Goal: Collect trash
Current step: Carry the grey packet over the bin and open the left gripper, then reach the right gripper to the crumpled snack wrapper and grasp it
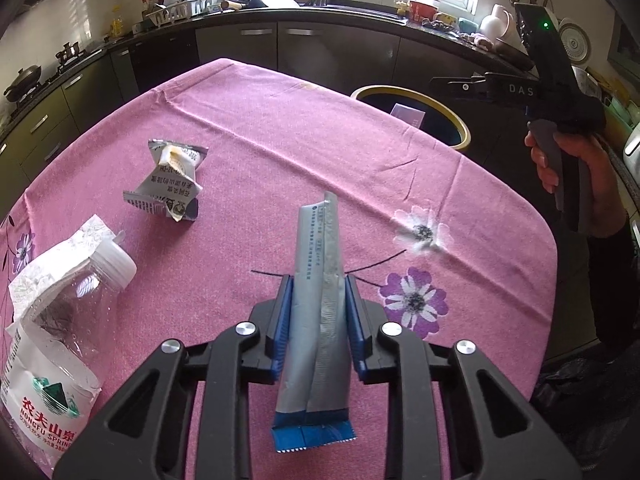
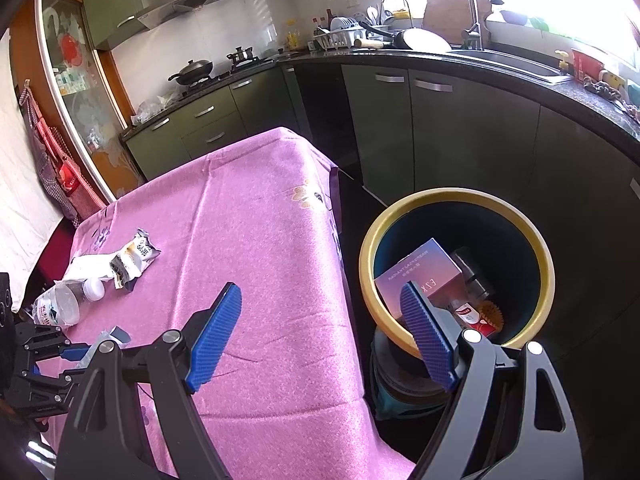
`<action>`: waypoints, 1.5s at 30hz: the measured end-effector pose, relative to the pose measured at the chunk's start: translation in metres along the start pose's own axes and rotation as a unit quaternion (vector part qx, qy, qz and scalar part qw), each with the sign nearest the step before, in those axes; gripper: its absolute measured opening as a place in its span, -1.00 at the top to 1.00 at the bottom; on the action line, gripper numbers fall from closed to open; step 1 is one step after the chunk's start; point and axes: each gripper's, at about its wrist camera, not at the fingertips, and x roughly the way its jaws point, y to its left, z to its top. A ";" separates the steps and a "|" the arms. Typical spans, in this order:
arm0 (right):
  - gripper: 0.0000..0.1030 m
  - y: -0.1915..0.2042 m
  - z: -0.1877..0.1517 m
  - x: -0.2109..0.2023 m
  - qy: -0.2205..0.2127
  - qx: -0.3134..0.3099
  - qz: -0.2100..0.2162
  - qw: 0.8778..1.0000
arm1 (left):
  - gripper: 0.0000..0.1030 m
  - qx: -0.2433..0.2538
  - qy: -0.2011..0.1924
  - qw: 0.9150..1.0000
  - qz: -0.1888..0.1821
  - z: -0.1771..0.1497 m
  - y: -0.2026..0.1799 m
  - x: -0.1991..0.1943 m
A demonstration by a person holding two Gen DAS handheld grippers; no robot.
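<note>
My left gripper (image 1: 319, 284) is shut on a long grey-and-blue wrapper (image 1: 316, 300) and holds it above the pink tablecloth (image 1: 280, 140). A crumpled silver snack wrapper (image 1: 170, 180) lies on the cloth to the left. A clear plastic bottle (image 1: 60, 344) with a white cap lies at the near left, on crumpled white tissue (image 1: 48, 264). My right gripper (image 2: 320, 300) is open and empty, over the table's edge next to the yellow-rimmed trash bin (image 2: 460, 196). The bin holds a purple box (image 2: 420, 272) and other trash. The bin also shows in the left wrist view (image 1: 412, 92).
Dark kitchen cabinets (image 2: 400, 120) and a counter with a sink and dishes run behind the table and bin. The snack wrapper (image 2: 132, 260) and bottle (image 2: 64, 304) show at the table's far left in the right wrist view. The right gripper's body (image 1: 552, 80) hangs at the upper right.
</note>
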 end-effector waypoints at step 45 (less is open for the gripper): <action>-0.57 -0.088 -0.013 -0.048 -0.023 0.032 -0.052 0.998 | -0.64 -0.048 -0.144 0.987 -0.052 0.111 -0.075 0.013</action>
